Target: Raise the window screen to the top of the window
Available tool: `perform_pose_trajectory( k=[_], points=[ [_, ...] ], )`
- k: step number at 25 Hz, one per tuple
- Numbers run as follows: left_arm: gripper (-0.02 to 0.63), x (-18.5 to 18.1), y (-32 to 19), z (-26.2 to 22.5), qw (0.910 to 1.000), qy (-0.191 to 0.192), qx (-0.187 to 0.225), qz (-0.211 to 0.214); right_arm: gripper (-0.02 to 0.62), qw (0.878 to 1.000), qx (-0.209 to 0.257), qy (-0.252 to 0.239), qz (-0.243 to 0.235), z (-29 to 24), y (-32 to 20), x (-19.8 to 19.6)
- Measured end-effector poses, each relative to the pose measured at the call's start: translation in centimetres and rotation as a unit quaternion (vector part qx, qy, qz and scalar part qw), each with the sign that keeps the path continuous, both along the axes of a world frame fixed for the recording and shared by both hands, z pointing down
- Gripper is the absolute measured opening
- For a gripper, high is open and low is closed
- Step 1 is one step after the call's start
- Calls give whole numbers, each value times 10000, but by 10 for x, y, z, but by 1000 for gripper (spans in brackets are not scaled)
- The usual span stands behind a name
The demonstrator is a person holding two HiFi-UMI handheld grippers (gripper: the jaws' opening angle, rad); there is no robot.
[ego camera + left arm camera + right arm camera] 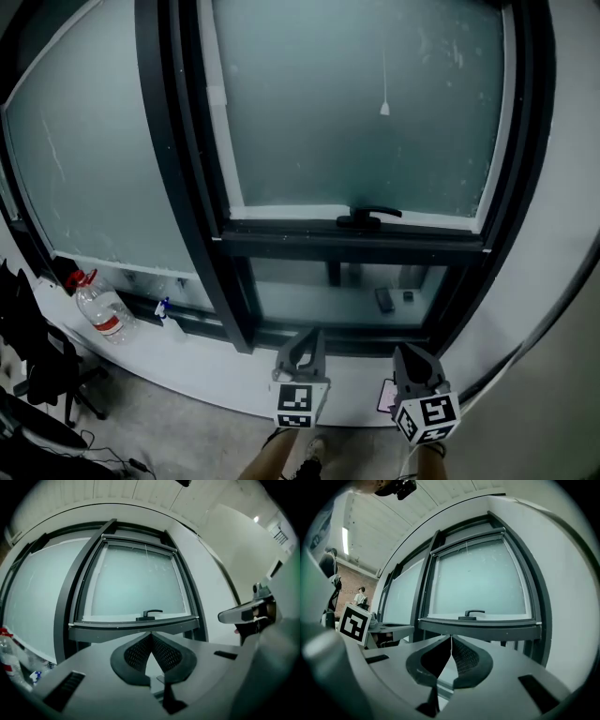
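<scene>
- Head view: nearest the lens, the left gripper (pixel 302 349) and the right gripper (pixel 413 362) hang side by side below the window sill (pixel 216 375), both well short of the glass.
- The window screen (pixel 356 103) fills the upper pane. Its bottom rail lies at mid-height of the window, with a dark handle (pixel 369 217) at the middle of that rail, so the raising is not yet begun.
- A plastic bottle (pixel 101 307) stands at the sill's left end, well apart.
- Left gripper view: the fingers meet at the tips, nothing between them, with the handle ahead and above.
- Right gripper view: fingers likewise pressed together and empty.
- Risk: closed jaws cannot take the handle. It is probably a slim lever, so a shallow or off-centre grip could slip or skew the screen in its tracks.
</scene>
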State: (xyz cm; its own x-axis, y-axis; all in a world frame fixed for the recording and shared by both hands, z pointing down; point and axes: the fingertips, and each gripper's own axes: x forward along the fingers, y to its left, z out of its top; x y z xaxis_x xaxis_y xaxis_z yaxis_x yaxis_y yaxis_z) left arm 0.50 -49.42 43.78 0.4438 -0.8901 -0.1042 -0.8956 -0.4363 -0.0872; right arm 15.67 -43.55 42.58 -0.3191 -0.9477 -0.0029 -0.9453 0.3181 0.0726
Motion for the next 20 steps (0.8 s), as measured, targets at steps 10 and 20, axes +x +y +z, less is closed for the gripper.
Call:
perform_pose_trajectory(
  k=[10,20],
  points=[
    [5,16,180,19,9994,40,-347,-62,11,9995,-231,41,-222,12,163,11],
    [5,-6,267,0,9996,-203,-25,176,11,9994,-255,-218,120,19,242,6]
  ],
)
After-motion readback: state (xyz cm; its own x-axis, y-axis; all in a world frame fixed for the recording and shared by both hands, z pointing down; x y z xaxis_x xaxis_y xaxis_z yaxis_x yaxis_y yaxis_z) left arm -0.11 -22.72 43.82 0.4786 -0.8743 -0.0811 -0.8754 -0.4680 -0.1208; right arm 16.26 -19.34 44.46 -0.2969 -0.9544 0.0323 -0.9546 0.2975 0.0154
